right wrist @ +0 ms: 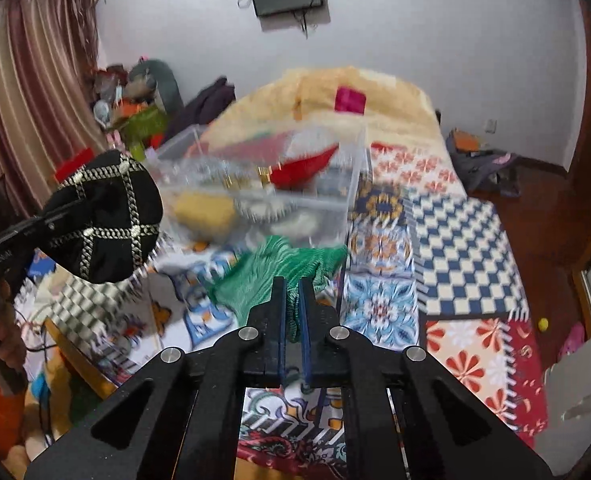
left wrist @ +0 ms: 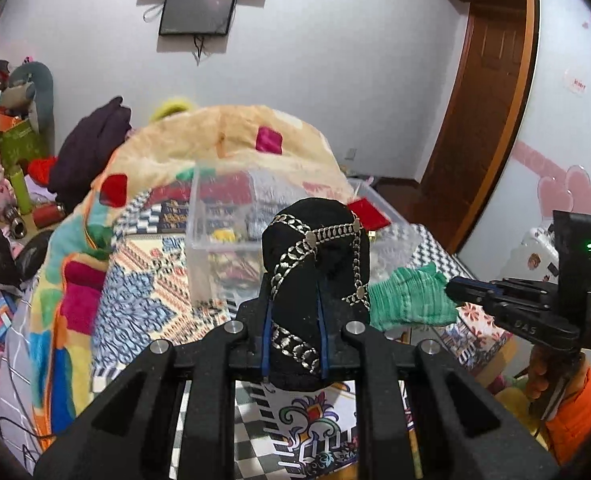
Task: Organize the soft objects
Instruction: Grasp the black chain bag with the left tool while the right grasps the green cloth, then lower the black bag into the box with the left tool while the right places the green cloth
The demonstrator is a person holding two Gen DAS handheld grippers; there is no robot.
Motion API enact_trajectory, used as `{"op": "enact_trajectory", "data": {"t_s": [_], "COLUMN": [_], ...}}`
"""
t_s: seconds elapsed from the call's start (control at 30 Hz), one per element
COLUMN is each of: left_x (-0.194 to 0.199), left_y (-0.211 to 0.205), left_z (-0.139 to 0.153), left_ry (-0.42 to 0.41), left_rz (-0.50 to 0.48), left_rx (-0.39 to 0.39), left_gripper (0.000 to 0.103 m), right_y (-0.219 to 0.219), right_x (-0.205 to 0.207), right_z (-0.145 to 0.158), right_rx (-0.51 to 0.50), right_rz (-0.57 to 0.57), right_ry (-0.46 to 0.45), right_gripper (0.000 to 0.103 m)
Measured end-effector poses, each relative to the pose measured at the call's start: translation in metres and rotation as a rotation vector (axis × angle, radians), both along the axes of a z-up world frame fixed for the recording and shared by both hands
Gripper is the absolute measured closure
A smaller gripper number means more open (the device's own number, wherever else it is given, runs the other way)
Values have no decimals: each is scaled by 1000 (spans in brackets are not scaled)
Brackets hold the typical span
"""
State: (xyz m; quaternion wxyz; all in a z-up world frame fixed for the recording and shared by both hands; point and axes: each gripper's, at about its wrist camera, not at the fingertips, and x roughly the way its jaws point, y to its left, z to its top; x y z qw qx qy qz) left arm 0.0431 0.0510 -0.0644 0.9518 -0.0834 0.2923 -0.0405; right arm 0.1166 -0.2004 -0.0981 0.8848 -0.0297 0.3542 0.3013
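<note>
My left gripper point(left wrist: 295, 308) is shut on a black hat with silver chain trim point(left wrist: 315, 264) and holds it in the air over the bed; the hat also shows in the right wrist view point(right wrist: 107, 216) at the left. My right gripper point(right wrist: 292, 284) is shut on a green knitted cloth point(right wrist: 279, 272), which hangs in front of it; the cloth also shows in the left wrist view point(left wrist: 411, 300) at the right, pinched by the right gripper point(left wrist: 455, 290). A clear plastic bin point(left wrist: 215, 236) stands on the bed beyond both, holding red and yellow soft items point(right wrist: 307, 166).
The bed has a patterned patchwork cover point(right wrist: 467, 240) and a folded beige blanket point(left wrist: 231, 136) behind the bin. Clutter and plush toys point(left wrist: 19, 96) fill the left side. A wooden door point(left wrist: 483, 92) and dark floor point(right wrist: 543, 208) lie at the right.
</note>
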Motion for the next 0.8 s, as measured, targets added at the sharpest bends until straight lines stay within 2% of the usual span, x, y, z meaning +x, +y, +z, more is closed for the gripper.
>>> {"op": "enact_trajectory", "data": {"t_s": [0.47, 0.63, 0.8], "left_x": [6, 26, 48], "left_y": [11, 12, 12], "left_z": [39, 48, 45], "left_ry": [-95, -114, -105], "left_rz": [40, 54, 61], "left_rx": [-7, 6, 2], "left_gripper": [86, 86, 86], "right_y": [10, 25, 43], "right_x": [-5, 2, 21], "right_z": [67, 90, 96], "right_rx": [60, 77, 113], "right_rz": [8, 20, 26], "right_ry": [-176, -249, -265], "right_gripper": [98, 98, 98]}}
